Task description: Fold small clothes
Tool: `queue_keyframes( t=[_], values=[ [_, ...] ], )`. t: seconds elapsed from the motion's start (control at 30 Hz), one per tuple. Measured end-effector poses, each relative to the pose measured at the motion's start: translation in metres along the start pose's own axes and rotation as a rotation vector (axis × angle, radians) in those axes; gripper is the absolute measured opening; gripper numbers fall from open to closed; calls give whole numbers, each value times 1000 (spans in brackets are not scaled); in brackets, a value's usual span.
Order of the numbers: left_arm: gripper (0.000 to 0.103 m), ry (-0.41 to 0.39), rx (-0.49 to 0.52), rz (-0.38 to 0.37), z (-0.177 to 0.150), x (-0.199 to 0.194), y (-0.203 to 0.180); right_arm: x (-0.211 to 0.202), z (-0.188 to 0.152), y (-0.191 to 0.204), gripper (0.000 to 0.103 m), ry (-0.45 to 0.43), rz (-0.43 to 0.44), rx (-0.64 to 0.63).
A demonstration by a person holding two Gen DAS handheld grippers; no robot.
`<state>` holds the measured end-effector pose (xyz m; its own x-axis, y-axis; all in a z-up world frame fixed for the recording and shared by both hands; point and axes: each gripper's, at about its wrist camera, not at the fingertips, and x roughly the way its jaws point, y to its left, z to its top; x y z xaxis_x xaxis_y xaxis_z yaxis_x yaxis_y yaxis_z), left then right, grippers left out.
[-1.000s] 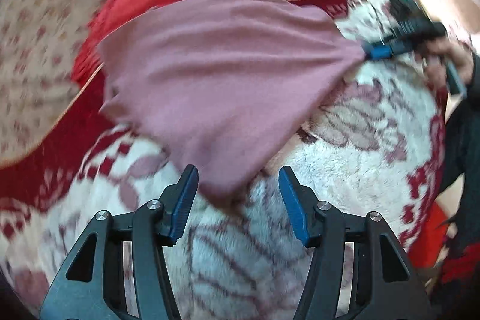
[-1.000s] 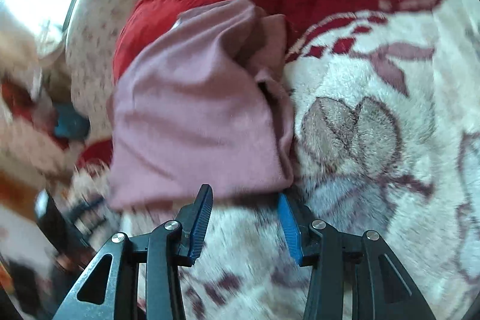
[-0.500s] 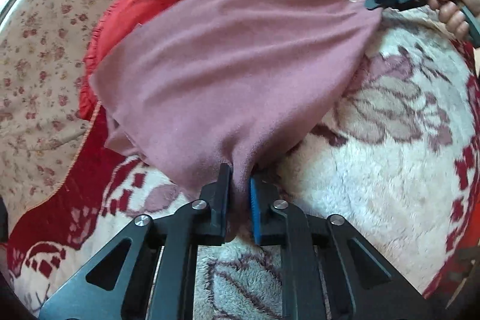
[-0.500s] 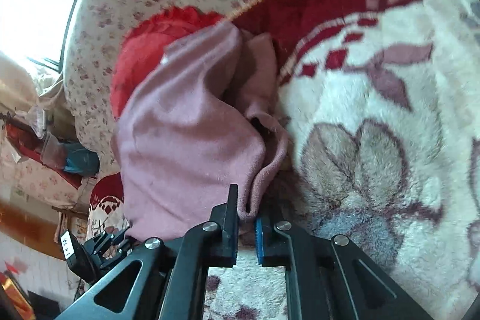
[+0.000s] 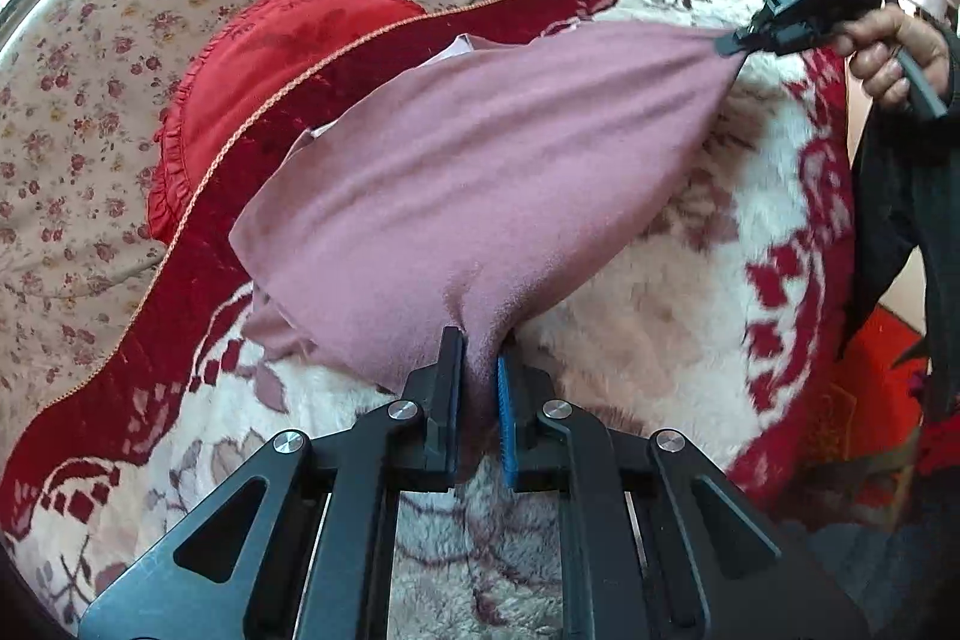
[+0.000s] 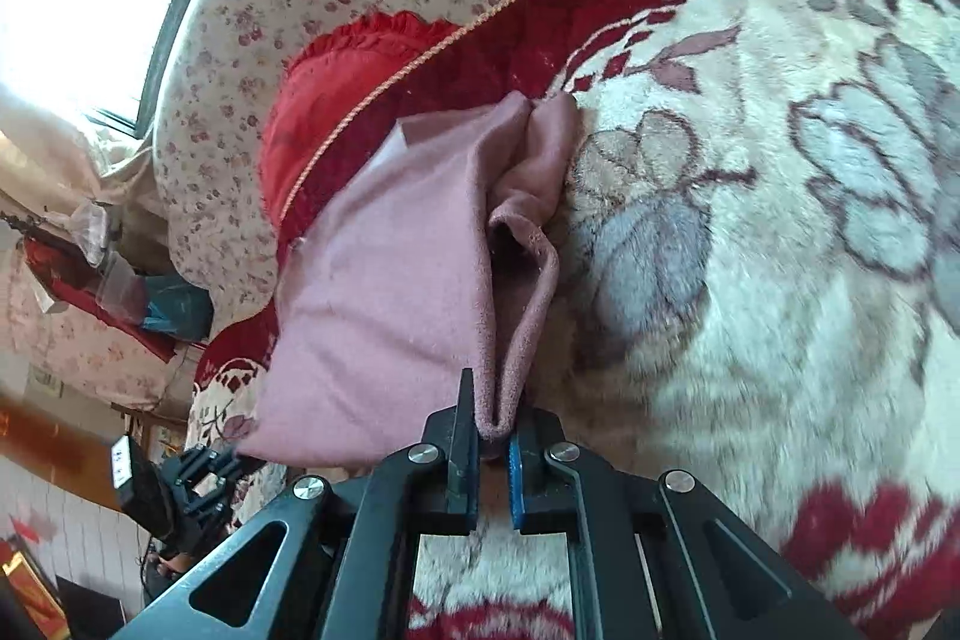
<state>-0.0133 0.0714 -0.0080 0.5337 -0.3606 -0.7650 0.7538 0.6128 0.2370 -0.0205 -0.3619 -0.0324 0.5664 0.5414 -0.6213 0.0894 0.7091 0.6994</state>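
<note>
Left gripper [image 5: 480, 376] is pinching one corner of the pink garment [image 5: 480, 184], jaws closed tight on a bunched fold of the cloth. Right gripper [image 6: 493, 436] is clamping the opposite corner, jaws pressed together on a doubled-over edge; from the left wrist view it is showing at upper right [image 5: 735, 43], held in the person's right hand [image 5: 894, 55]. The garment is hanging stretched between the two grippers, raised above the plush floral blanket [image 5: 660, 328], with its far edge drooping toward the blanket's dark red border [image 5: 198, 244]. In the right wrist view the cloth [image 6: 390, 292] is folding inward along its right side, leaving a loose pocket. A red ruffled cushion [image 5: 240, 76] is lying behind the garment, partly under the border, against a beige flower-print cover [image 5: 90, 100].
</note>
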Motion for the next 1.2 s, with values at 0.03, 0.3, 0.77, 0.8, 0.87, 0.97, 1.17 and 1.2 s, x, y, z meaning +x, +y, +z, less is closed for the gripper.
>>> queue_keyframes(
  t=[0.03,0.3,0.77,0.8,0.87,0.97,1.17,1.2],
  values=[
    [12,8,-29,-17,-2,3,5,-1,-3,1,6,1,-13,-14],
    [33,25,-229,-12,-24,-19,39,-35,13,8,9,-206,-347,-64],
    [56,-34,-1111,-72,-27,-49,37,79,18,68,11,80,-395,-509],
    [56,-35,-1169,-89,-35,-42,26,78,18,68,11,79,-393,-504],
    [56,-5,-1264,-109,-47,-25,9,77,17,64,12,78,-387,-487],
    [56,12,-1359,-178,-59,3,-3,78,18,66,14,69,-396,-489],
    [56,-226,-1450,-247,-58,10,23,81,10,71,14,45,-421,-537],
    [54,-256,-1447,-243,-57,9,25,81,10,71,14,42,-420,-535]
  ],
)
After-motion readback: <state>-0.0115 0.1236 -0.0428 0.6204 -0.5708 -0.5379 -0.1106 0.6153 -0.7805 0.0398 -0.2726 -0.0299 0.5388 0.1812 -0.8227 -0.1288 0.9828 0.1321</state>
